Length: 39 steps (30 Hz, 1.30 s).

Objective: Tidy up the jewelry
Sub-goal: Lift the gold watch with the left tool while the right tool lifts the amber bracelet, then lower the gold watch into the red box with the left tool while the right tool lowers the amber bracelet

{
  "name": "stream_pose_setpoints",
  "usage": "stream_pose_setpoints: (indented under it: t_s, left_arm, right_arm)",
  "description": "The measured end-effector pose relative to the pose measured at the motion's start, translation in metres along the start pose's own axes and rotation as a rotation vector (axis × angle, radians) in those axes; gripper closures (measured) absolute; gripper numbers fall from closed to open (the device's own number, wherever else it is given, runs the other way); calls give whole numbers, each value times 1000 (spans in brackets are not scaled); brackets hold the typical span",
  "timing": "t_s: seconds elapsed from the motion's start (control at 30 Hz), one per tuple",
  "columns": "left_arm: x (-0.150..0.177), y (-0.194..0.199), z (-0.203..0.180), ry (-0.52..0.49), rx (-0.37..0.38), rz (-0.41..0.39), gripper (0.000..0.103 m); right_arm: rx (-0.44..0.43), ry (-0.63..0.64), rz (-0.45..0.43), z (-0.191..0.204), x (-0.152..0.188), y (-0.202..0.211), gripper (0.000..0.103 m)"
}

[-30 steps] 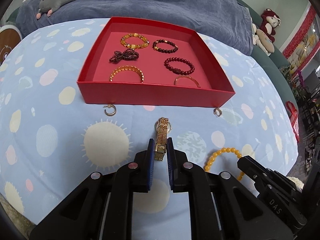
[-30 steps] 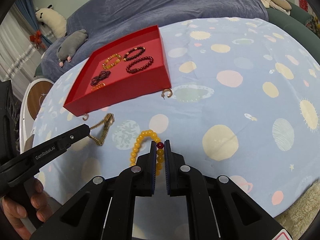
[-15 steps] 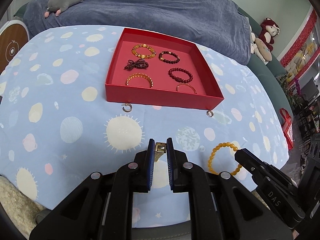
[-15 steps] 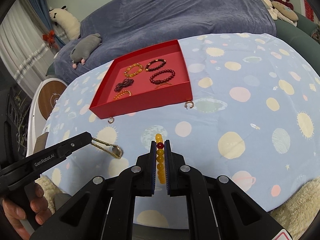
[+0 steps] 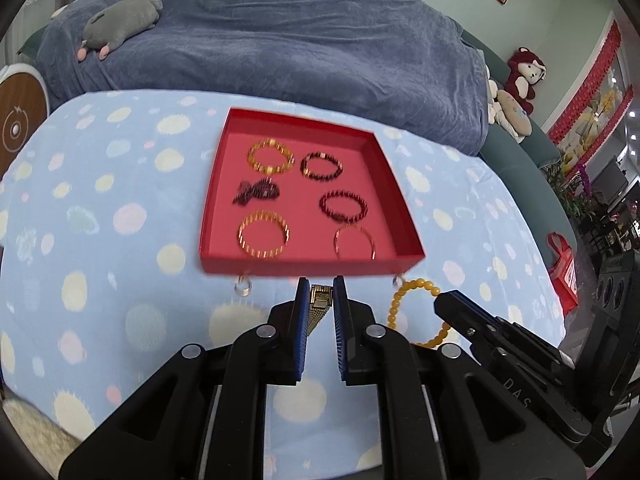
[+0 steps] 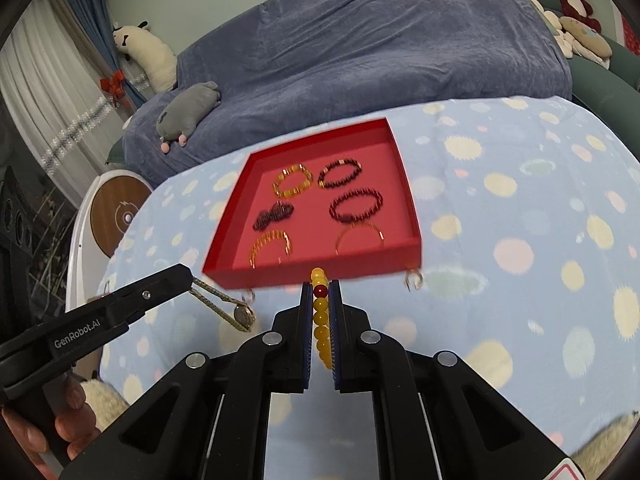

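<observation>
My left gripper (image 5: 320, 292) is shut on the band of a gold watch (image 5: 317, 308), held in the air in front of the red tray (image 5: 308, 266). From the right wrist view the gold watch (image 6: 224, 306) dangles from the left gripper (image 6: 188, 276). My right gripper (image 6: 321, 288) is shut on a yellow bead bracelet (image 6: 322, 328) with one red bead, lifted off the cloth. That yellow bead bracelet (image 5: 414, 308) hangs from the right gripper (image 5: 440, 304) in the left wrist view. Inside the red tray (image 6: 320, 268) lie several bracelets.
Two small hoop earrings (image 5: 243, 286) (image 6: 414, 279) lie on the blue spotted tablecloth (image 5: 100, 240) just before the tray's front wall. A blue-covered sofa (image 5: 280, 40) with a grey plush toy (image 5: 120, 24) stands behind the table. A person's hand (image 6: 44, 428) grips the left tool.
Both grippers have risen from the tablecloth, lifting the watch and the yellow bracelet with them; the tray now looks farther below and more of its floor shows.
</observation>
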<state>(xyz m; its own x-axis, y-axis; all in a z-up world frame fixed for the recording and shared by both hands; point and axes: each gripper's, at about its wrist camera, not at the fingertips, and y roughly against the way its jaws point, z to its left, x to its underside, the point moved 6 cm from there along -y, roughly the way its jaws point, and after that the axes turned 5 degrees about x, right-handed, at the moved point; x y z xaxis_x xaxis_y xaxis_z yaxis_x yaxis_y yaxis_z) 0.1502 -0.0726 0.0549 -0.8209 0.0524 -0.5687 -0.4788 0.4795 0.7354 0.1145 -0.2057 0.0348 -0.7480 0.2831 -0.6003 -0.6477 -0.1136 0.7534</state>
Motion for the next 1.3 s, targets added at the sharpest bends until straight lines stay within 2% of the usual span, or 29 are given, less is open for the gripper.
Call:
stream_pose_setpoints:
  t_s: [0.2, 0.33, 0.5, 0.57, 0.7, 0.73, 0.77, 0.83, 0.93, 1.17, 1.3]
  left_arm:
    - [-50, -25, -6, -26, 6, -32, 92]
    - [-69, -57, -3, -29, -10, -8, 92]
    - [-72, -94, 7, -23, -29, 38, 91]
    - [-72, -104, 12, -14, -35, 51, 99]
    - [-71, -121, 20, -10, -51, 79, 98]
    - [-70, -124, 21, -7, -55, 85, 98]
    - [-71, -125, 22, -4, -57, 87, 98]
    - [-70, -127, 25, -1, -68, 84, 98]
    - [-70, -127, 27, 6, -81, 79, 95]
    - [-66, -114, 26, 2, -96, 64, 86]
    - [-60, -96, 24, -4, -103, 44, 75]
  right_arm:
    - [-10, 15, -19, 12, -51, -33, 96]
    - [-12, -18, -3, 11, -69, -62, 96]
    - [-8, -49, 40, 6, -73, -98, 96]
    - [4, -56, 64, 2, -71, -111, 96]
    - [18, -54, 96, -5, -66, -128, 95]
    - [30, -51, 96, -8, -65, -130, 93]
    - [38, -53, 88, -10, -65, -130, 87]
    - [50, -55, 83, -15, -64, -130, 85]
    - [67, -59, 67, -21, -64, -126, 74]
    - [71, -67, 32, -27, -65, -103, 72]
    - [79, -54, 7, -27, -60, -83, 72]
